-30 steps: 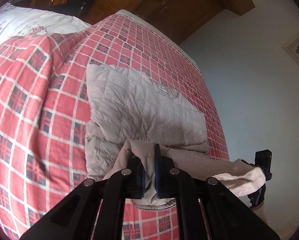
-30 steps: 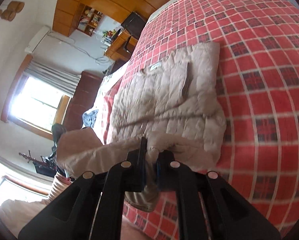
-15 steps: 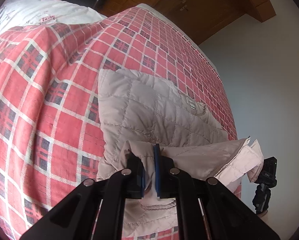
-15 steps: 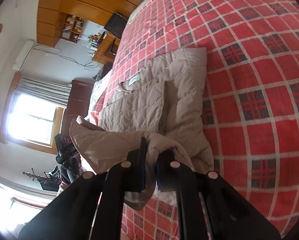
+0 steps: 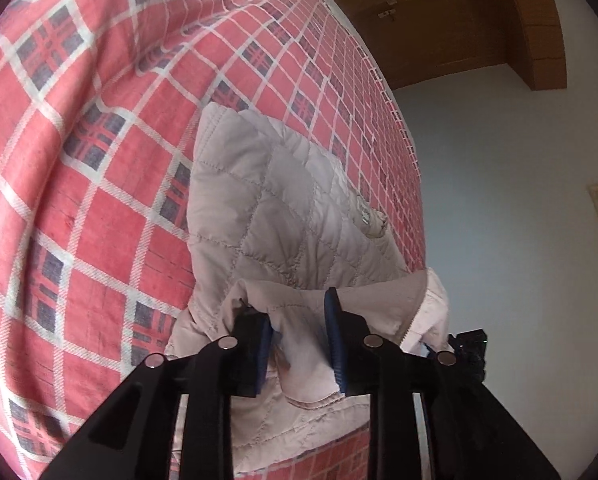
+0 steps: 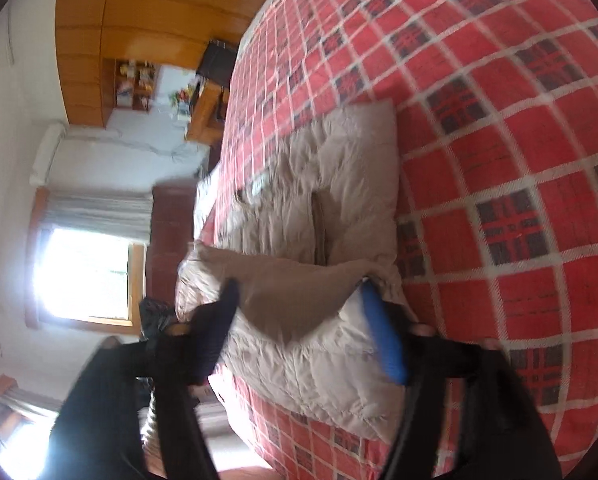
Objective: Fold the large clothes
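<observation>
The quilted jacket [image 5: 283, 216] lies on the plaid bed [image 5: 79, 184], its hem doubled toward twelve o'clock. Both the left gripper [image 5: 299, 320] and right gripper [image 6: 299, 320] have fingers spread apart — likely letting the fold settle.

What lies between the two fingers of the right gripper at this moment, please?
In the right wrist view, the right gripper stands open, and a fold of the beige quilted jacket lies between its fingers, resting on the red plaid bedspread.
</observation>
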